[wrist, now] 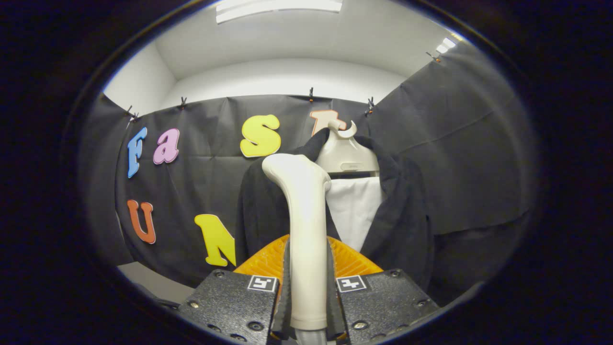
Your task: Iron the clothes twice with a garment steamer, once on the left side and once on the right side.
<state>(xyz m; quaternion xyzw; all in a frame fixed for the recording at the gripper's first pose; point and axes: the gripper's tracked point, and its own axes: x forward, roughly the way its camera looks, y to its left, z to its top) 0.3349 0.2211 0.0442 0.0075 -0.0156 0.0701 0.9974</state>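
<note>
A cream garment steamer head [301, 215] stands upright between my fingers, its nozzle end bent toward the clothes. My gripper [308, 282] is shut on the steamer's handle, both fingers pressing its sides. Just beyond it hangs a dark jacket [407, 215] on a cream hanger [346, 155], open at the front over a white board or lining [357, 211]. The steamer's nozzle sits in front of the jacket's left lapel near the collar; I cannot tell whether it touches the fabric.
The black booth cloth [469, 143] runs behind and to the right of the jacket. A pale floor or table strip [153, 282] shows low on the left. A white wall and ceiling light [278, 7] lie above the cloth.
</note>
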